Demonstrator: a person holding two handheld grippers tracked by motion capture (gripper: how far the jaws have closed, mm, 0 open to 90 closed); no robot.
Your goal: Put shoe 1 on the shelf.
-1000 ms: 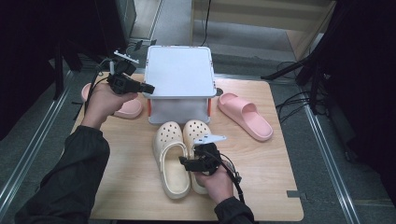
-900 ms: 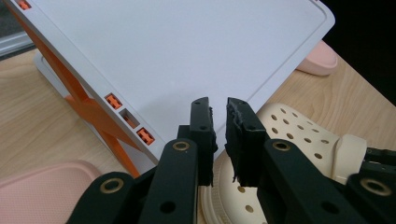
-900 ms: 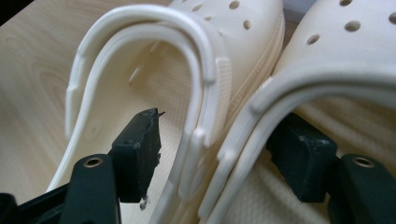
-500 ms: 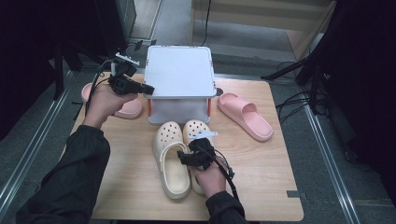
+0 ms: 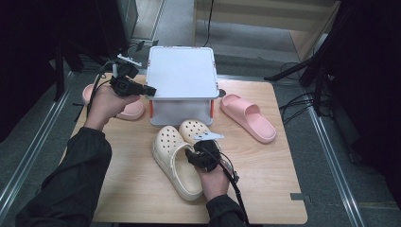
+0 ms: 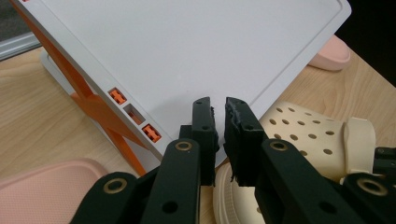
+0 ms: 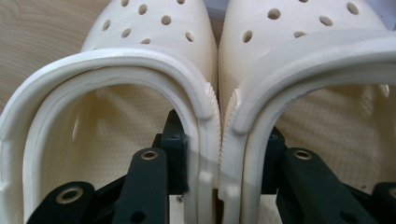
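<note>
While pinching both cream clogs (image 5: 182, 158) together by inner walls, right hand-held gripper (image 7: 219, 177) just closing, one jaw inside each, for lifting as pair. Clogs just before white box (image 5: 182, 78). Left hand-held gripper (image 6: 219, 135) narrow, clamped on box lid edge, steadying it.

Lab, aluminium rail (image 5: 28, 156), trailing cables (image 5: 302, 101)

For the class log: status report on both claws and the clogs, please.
Left claw shut on box lid. Right claw closing, one jaw inside each cream clog, inner walls between. Nothing in the way.
</note>
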